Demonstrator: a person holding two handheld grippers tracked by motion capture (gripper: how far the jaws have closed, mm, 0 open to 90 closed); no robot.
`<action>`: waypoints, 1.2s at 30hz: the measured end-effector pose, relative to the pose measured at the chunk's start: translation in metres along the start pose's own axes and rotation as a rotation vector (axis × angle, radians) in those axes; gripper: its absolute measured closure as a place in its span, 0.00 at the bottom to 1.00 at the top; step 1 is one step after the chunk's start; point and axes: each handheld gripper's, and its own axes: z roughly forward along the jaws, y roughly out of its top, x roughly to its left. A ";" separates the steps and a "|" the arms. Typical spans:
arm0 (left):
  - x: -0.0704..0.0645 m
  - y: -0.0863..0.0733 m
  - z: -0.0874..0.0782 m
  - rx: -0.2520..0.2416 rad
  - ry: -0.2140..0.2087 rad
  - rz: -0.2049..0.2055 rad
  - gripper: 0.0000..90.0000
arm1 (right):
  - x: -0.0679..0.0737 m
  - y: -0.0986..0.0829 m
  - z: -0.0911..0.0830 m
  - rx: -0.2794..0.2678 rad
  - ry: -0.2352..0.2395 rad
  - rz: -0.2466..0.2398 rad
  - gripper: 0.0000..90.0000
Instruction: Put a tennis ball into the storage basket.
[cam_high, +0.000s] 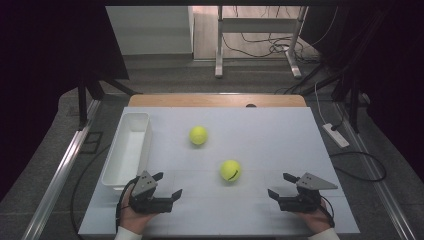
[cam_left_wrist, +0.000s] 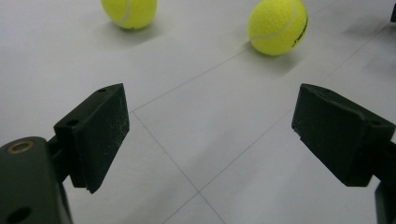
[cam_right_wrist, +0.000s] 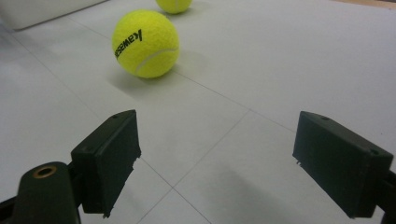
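Note:
Two yellow tennis balls lie on the white table top (cam_high: 280, 135). The near ball (cam_high: 230, 170) (cam_left_wrist: 278, 26) (cam_right_wrist: 145, 44) carries black lettering and sits mid-table toward the front. The far ball (cam_high: 198, 135) (cam_left_wrist: 130, 11) (cam_right_wrist: 173, 4) lies farther back and slightly left. My left gripper (cam_high: 167, 185) (cam_left_wrist: 210, 140) is held low at the front left, open, nothing between its jaws. My right gripper (cam_high: 282, 185) (cam_right_wrist: 217, 161) rests at the front right, open and empty too. Both point toward the near ball, each well short of it.
A white rectangular bin (cam_high: 128, 148) stands along the table's left edge, just beyond my left gripper. A wooden strip (cam_high: 215, 100) borders the far edge. On the floor to the right lie a power strip (cam_high: 336, 135) and cables.

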 end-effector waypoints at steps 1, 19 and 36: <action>0.000 0.001 0.000 0.000 -0.002 -0.003 0.14 | 0.000 0.000 0.000 -0.001 0.001 -0.004 0.16; -0.001 0.015 -0.003 0.003 -0.018 -0.037 0.15 | 0.001 -0.001 -0.003 0.000 -0.005 -0.013 0.16; -0.010 0.024 0.002 0.015 -0.025 -0.032 0.14 | 0.005 0.002 -0.001 0.003 0.002 -0.031 0.16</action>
